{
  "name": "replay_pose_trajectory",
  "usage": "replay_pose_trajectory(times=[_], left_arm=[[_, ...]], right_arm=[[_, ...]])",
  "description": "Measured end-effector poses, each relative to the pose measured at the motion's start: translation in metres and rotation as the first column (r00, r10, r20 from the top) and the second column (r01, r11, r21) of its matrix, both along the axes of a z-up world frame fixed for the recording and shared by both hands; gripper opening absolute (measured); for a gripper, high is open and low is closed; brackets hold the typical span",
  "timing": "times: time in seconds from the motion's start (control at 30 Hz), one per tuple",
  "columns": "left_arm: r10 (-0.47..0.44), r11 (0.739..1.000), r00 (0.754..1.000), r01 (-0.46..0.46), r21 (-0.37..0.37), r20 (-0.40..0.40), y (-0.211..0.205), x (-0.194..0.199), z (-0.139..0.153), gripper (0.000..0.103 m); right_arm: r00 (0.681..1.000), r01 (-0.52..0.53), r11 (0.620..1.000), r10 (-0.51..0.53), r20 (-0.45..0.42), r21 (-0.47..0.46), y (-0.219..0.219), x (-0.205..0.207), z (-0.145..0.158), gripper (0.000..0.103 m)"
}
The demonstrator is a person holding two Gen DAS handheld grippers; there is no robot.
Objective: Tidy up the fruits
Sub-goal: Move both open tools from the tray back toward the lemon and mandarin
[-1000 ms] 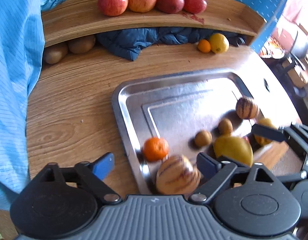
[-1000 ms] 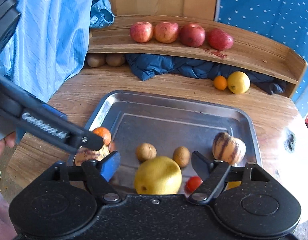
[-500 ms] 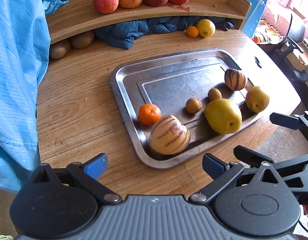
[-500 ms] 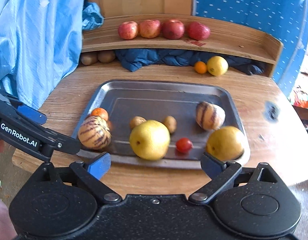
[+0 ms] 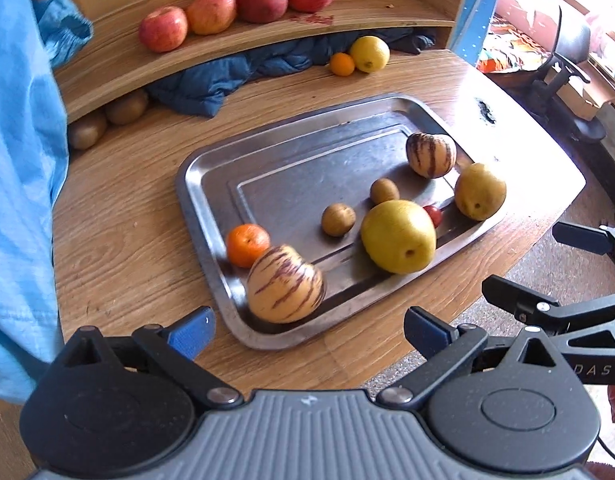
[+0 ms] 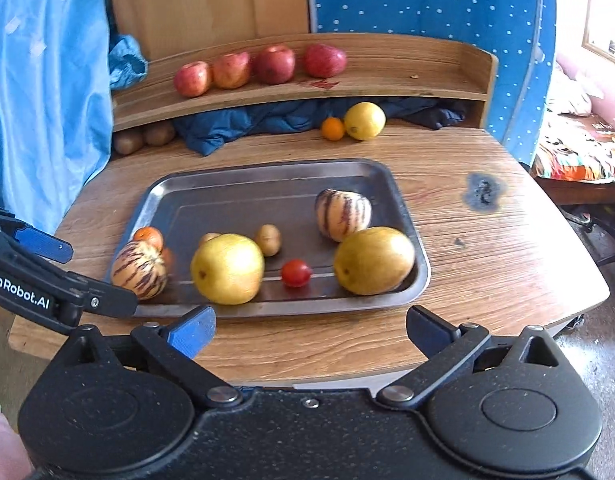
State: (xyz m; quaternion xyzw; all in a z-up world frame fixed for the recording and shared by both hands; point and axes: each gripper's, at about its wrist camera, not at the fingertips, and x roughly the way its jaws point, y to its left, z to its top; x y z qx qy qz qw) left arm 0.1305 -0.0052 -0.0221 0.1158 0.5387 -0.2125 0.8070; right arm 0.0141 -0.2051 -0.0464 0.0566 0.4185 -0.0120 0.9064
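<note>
Left wrist view: the left gripper (image 5: 307,330) is wide open and holds nothing. A striped melon (image 5: 285,284) sits in the metal tray (image 5: 267,152).

Right wrist view: the right gripper (image 6: 310,326) is wide open, holding nothing, near the tray's front edge.

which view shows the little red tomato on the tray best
The right wrist view. There the small red tomato sits fully exposed on the metal tray, between the two large yellow fruits. In the left wrist view only a sliver of the tomato shows, mostly hidden behind the nearer large yellow fruit.
</note>
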Motion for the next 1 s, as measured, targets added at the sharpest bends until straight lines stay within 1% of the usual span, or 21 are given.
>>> replay_pose_trajectory(times=[0.17,0.7,0.77,0.9,1.0], left_arm=[[-0.011,1.0,1.0,0.011,0.0,0.007,-0.013,0.012,-0.001,0.102],[-0.057,0.998,0.998,0.057,-0.012,0.015,-0.067,0.085,-0.004,0.102],[-0.049,0.999,0.999,0.05,-0.022,0.023,-0.071,0.095,-0.005,0.102],[-0.031,0.999,0.999,0.032,-0.034,0.031,-0.078,0.12,-0.008,0.102],[-0.025,0.999,0.999,0.026,-0.039,0.03,-0.084,0.135,-0.014,0.102]], right_arm=[[1.0,0.012,1.0,-0.012,0.007,-0.005,-0.011,0.01,0.0,0.102],[0.996,0.092,0.996,-0.092,-0.001,-0.019,-0.063,0.068,-0.004,0.102],[0.995,0.1,0.995,-0.1,0.008,-0.028,-0.066,0.075,-0.005,0.102],[0.993,0.111,0.991,-0.108,0.045,-0.074,-0.07,0.087,-0.004,0.102],[0.991,0.126,0.989,-0.121,0.059,-0.081,-0.074,0.095,-0.006,0.102]])
